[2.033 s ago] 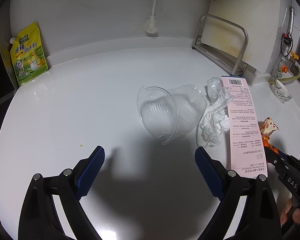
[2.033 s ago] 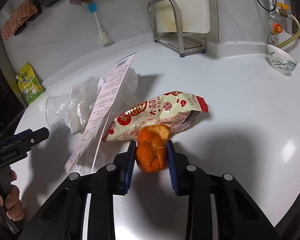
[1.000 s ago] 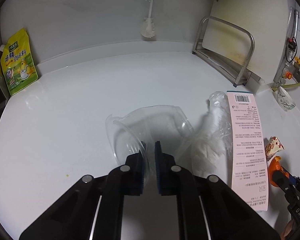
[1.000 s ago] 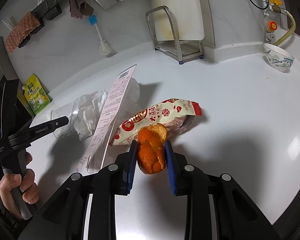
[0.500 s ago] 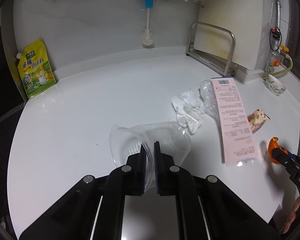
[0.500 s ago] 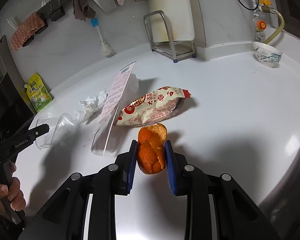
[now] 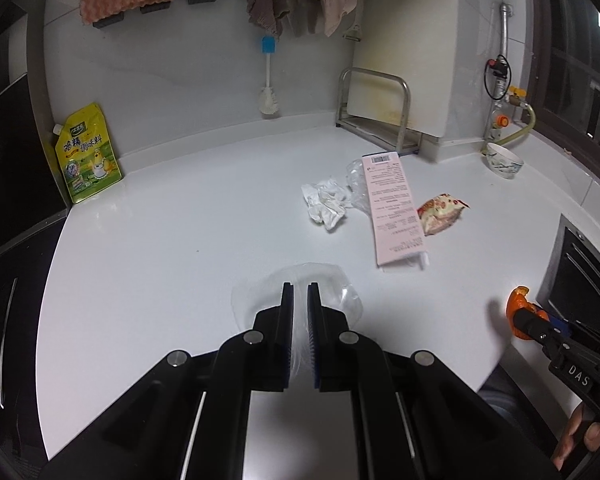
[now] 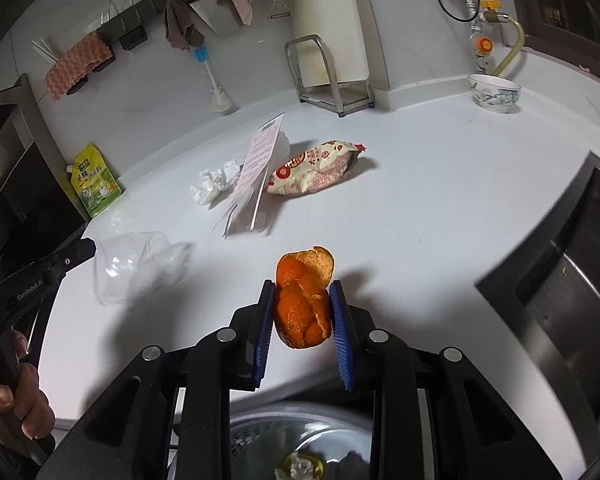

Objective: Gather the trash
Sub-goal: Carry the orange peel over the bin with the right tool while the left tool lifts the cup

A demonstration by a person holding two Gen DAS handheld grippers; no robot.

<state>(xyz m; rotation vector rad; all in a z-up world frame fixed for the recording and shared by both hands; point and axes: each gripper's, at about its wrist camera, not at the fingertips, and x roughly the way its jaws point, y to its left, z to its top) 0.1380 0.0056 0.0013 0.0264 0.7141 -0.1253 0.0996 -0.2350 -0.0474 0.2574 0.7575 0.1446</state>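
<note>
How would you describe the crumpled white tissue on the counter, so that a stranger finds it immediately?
Start at the white counter and find the long pink label sheet near its middle. Just left of that sheet lies the crumpled white tissue. Unlike the flat printed sheet and the red snack wrapper on the sheet's other side, it is plain, wrinkled and bunched up.

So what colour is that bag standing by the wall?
The pouch is yellow with green, clearest in the left wrist view.

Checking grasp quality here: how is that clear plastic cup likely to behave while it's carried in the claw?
The clear plastic cup looks thin-walled and probably very light. The left claw pinches only its rim, nearly fully shut, so the wall likely flexes or crumples rather than staying stiff. Smooth plastic may slip, though the ribbed pads should help.
</note>
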